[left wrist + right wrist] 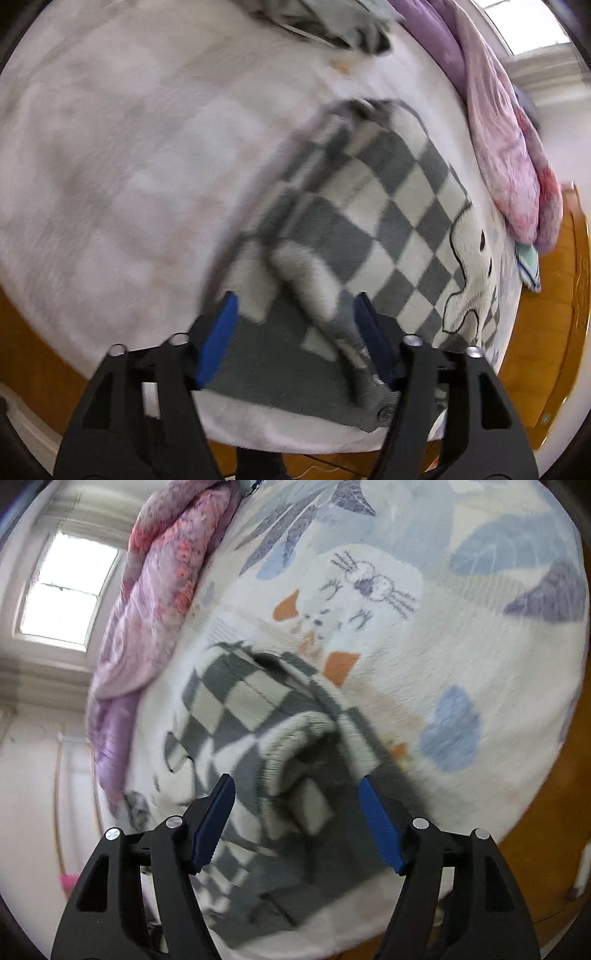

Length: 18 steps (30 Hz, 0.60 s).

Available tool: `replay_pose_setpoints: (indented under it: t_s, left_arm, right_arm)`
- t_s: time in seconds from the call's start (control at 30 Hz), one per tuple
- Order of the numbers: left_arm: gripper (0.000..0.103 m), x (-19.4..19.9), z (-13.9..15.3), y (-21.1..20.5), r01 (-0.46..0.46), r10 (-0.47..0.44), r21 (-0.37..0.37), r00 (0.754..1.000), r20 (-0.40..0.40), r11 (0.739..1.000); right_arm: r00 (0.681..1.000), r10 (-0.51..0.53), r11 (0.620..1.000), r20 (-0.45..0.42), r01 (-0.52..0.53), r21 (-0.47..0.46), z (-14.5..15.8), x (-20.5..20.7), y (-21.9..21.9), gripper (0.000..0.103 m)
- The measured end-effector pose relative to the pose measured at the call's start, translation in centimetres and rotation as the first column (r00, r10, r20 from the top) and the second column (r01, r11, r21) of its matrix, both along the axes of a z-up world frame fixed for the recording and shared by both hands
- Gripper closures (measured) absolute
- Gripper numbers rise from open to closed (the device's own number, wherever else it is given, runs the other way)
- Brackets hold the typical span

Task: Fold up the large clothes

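A grey and white checkered sweater [373, 206] with a white cartoon figure lies spread on the bed. My left gripper [295, 306] is open just above its near part, and a rumpled sleeve [317, 291] runs between the blue pads without being pinched. In the right wrist view the same sweater [236, 701] lies below my right gripper [295, 790], which is open over a ribbed cuff [295, 738] with nothing between its pads. Both views are blurred by motion.
The bed has a pale plush cover [129, 166] with blue and orange prints [450, 727]. A pink and purple quilt [506, 147] is piled along one side, also in the right wrist view [155, 602]. A grey garment [332, 22] lies far off. Wooden floor [546, 332] borders the bed.
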<state>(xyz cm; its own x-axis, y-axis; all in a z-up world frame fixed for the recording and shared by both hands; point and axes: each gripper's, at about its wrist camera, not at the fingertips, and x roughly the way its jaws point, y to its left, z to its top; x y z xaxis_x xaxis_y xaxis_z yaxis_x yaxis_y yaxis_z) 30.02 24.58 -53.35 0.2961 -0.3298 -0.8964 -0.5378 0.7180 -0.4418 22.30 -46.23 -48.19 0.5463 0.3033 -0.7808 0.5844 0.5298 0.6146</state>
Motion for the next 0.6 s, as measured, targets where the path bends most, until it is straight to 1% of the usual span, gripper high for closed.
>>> replay_pose_setpoints:
  t_s: [0.07, 0.1, 0.13, 0.2, 0.23, 0.27, 0.3, 0.33, 0.37, 0.4, 0.43, 0.47, 0.5, 0.53, 0.57, 0.6]
  left_arm:
    - [0.031, 1.3, -0.7, -0.9, 0.030, -0.030, 0.012, 1.000, -0.004, 0.999]
    - [0.031, 1.8, -1.3, -1.5, 0.037, -0.037, 0.011, 0.999, -0.017, 0.999]
    - [0.031, 2.3, -2.2, -1.8, 0.041, -0.041, 0.004, 0.999, -0.034, 0.999]
    - [0.032, 3.0, -3.9, -2.4, 0.048, -0.046, 0.025, 0.996, -0.076, 0.999]
    - [0.034, 3.2, -4.5, -2.7, 0.054, -0.051, 0.037, 0.995, -0.091, 0.998]
    - [0.048, 3.3, -4.9, -2.8, 0.058, -0.053, 0.043, 0.994, -0.093, 0.997]
    - [0.056, 3.5, -5.1, -3.1, 0.065, -0.061, 0.044, 0.994, -0.085, 0.997]
    - [0.066, 3.6, -5.1, -3.3, 0.076, -0.072, 0.041, 0.994, -0.078, 0.996]
    - [0.085, 3.7, -4.7, -3.5, 0.087, -0.083, 0.053, 0.994, -0.070, 0.995]
    - [0.090, 3.8, -4.3, -3.7, 0.101, -0.097, 0.065, 0.993, -0.062, 0.993]
    - [0.090, 3.7, -3.4, -3.8, 0.113, -0.109, 0.082, 0.993, -0.054, 0.990]
    - [0.091, 3.7, -2.6, -3.8, 0.113, -0.110, 0.081, 0.993, -0.043, 0.990]
    - [0.091, 3.4, -1.5, -3.5, 0.115, -0.114, 0.075, 0.993, -0.024, 0.991]
    - [0.091, 2.8, 0.0, -3.0, 0.111, -0.111, 0.070, 0.994, 0.004, 0.991]
    - [0.091, 2.3, 0.7, -2.6, 0.109, -0.111, 0.070, 0.994, 0.014, 0.992]
    - [0.091, 1.8, 1.3, -2.2, 0.112, -0.114, 0.077, 0.993, 0.016, 0.991]
  right_arm:
    - [0.999, -0.035, 0.999, 0.015, 0.034, 0.042, -0.9, 1.1, 0.2, 0.036]
    - [0.999, -0.050, 0.998, 0.006, 0.050, 0.046, -1.3, 1.8, -0.1, 0.036]
    - [0.997, -0.078, 0.995, -0.010, 0.078, 0.055, -1.9, 2.4, -0.2, 0.036]
    - [0.994, -0.108, 0.989, -0.024, 0.110, 0.101, -3.3, 3.2, -0.4, 0.036]
    - [0.992, -0.125, 0.985, -0.030, 0.127, 0.115, -3.9, 3.8, -0.6, 0.036]
    - [0.992, -0.123, 0.985, -0.032, 0.126, 0.122, -4.4, 4.2, -0.7, 0.037]
    - [0.994, -0.100, 0.988, -0.044, 0.105, 0.113, -4.9, 5.1, -0.8, 0.052]
    - [0.996, -0.072, 0.993, -0.053, 0.077, 0.085, -4.8, 5.5, -0.8, 0.065]
    - [0.998, -0.027, 0.999, -0.060, 0.030, 0.044, -4.4, 6.1, -0.7, 0.070]
    - [0.998, 0.011, 1.000, -0.066, -0.012, -0.009, -3.6, 6.4, -0.6, 0.079]
    - [0.997, 0.054, 0.997, -0.060, -0.057, -0.049, -2.8, 6.7, -0.5, 0.082]
    - [0.994, 0.090, 0.992, -0.056, -0.095, -0.080, -2.2, 6.9, -0.3, 0.083]
    - [0.990, 0.134, 0.984, -0.043, -0.138, -0.115, -0.9, 6.8, -0.2, 0.085]
    - [0.987, 0.159, 0.979, -0.022, -0.160, -0.126, 0.2, 6.3, -0.2, 0.085]
    - [0.984, 0.177, 0.976, -0.012, -0.177, -0.127, 1.1, 5.7, -0.2, 0.086]
    - [0.980, 0.198, 0.970, -0.019, -0.199, -0.142, 1.6, 5.2, -0.2, 0.086]
